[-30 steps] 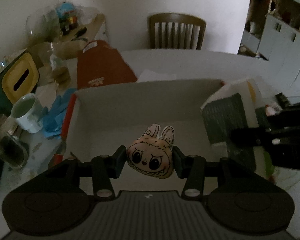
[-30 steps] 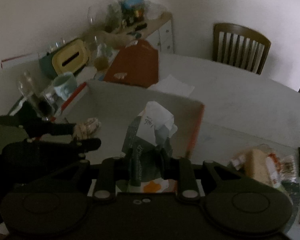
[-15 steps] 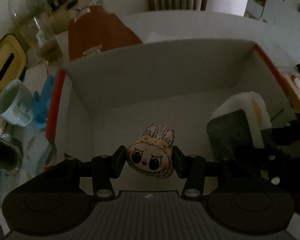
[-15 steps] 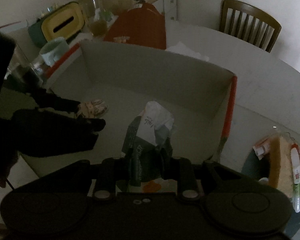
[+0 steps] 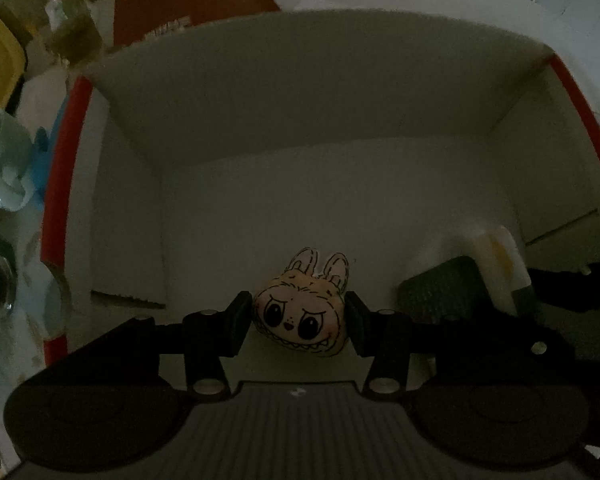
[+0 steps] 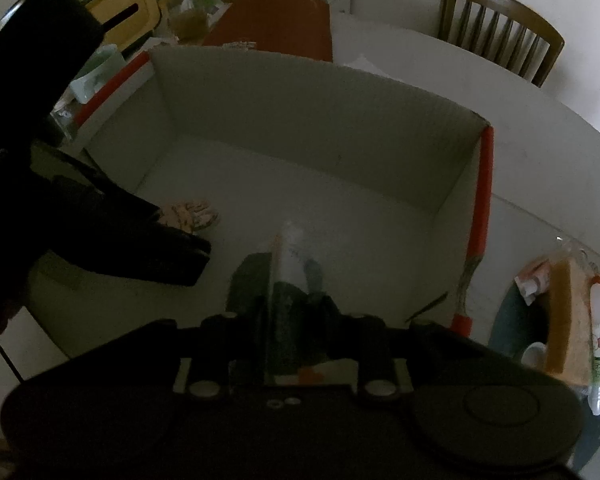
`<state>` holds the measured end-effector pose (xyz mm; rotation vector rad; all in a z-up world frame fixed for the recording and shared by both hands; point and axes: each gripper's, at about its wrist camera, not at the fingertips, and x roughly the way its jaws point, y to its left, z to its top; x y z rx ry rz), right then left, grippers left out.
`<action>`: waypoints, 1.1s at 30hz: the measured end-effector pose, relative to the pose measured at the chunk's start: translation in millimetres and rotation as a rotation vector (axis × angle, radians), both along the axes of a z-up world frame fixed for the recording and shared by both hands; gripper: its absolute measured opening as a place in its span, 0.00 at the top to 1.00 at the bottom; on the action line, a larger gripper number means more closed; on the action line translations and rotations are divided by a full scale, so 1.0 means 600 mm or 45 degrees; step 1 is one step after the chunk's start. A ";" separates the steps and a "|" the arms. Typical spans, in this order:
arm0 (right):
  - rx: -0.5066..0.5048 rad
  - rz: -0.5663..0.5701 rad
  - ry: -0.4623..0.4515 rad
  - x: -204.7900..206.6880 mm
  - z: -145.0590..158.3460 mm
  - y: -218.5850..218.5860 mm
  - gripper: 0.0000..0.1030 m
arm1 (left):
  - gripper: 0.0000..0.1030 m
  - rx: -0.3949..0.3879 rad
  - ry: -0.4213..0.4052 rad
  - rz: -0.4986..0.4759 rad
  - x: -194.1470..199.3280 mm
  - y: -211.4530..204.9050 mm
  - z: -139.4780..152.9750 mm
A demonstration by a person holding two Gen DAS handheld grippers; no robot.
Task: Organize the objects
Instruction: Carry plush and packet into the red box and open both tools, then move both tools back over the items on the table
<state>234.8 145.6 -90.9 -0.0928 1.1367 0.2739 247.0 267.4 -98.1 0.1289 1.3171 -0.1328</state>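
Both grippers have dropped deeper into the white box (image 5: 340,92) since a moment ago: the left gripper (image 5: 299,320) pinches the bunny-faced toy (image 5: 300,312) low over the near floor. The right gripper (image 6: 290,320) clamps the dark packet (image 6: 288,300), now blurred. Only the right view shows the chair (image 6: 500,28) and the sponge (image 6: 560,320) outside, to the right.

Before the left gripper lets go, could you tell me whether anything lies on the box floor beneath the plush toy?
Nothing visible does: the left gripper holds the plush toy over bare box floor; the dark packet sits off to its right.

A dark green packet (image 6: 288,292) is clamped in the right hand-held gripper (image 6: 288,316), inside the white box (image 6: 320,120) on the tabletop (image 6: 540,184).
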 end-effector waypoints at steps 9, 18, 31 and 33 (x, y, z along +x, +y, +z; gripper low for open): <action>0.030 0.022 -0.039 -0.006 0.015 -0.005 0.66 | 0.39 -0.028 0.008 0.045 -0.005 0.005 0.011; 0.097 0.024 -0.158 -0.043 0.074 -0.035 0.53 | 0.39 -0.073 -0.195 0.042 -0.050 0.006 0.075; 0.172 -0.055 -0.245 -0.081 0.119 -0.111 0.53 | 0.39 -0.139 -0.412 0.011 -0.090 -0.029 0.125; 0.178 -0.080 -0.257 -0.089 0.122 -0.127 0.52 | 0.39 -0.131 -0.437 -0.001 -0.106 -0.045 0.132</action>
